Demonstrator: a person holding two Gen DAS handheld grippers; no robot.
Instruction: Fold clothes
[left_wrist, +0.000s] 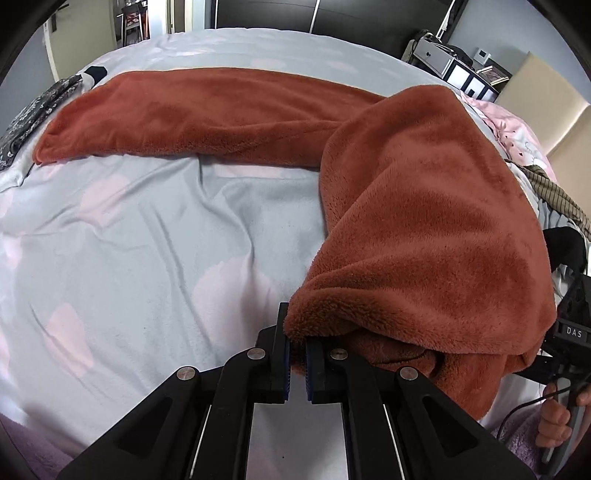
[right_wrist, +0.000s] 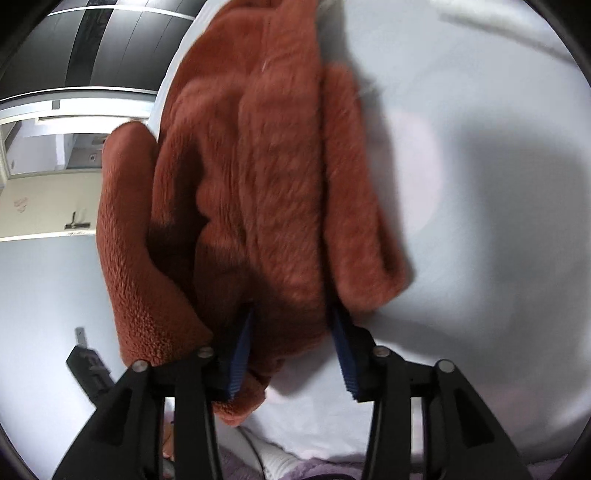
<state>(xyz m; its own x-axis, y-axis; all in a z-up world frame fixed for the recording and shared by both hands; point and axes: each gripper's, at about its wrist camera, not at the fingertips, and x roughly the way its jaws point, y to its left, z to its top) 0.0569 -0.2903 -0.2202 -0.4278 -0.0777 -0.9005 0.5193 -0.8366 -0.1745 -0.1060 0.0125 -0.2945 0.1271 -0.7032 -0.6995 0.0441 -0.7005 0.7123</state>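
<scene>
Far left on bed (left_wrist: 129, 236): one dark patterned fabric (left_wrist: 33, 110), folded, at sheet edge. One rust fleece garment (left_wrist: 424, 206), one long stretch flat across bed, other end lifted and draped at right. Left claw (left_wrist: 297, 354) pinched together on garment's near corner, blue pads almost meeting. One hand (left_wrist: 554, 417) gripping handle at far right. Right claw (right_wrist: 295, 354) jaws set apart, bunched fleece hanging between them and touching left pad; clamped or slack — cannot tell, view blurred. Pale sheet behind.
</scene>
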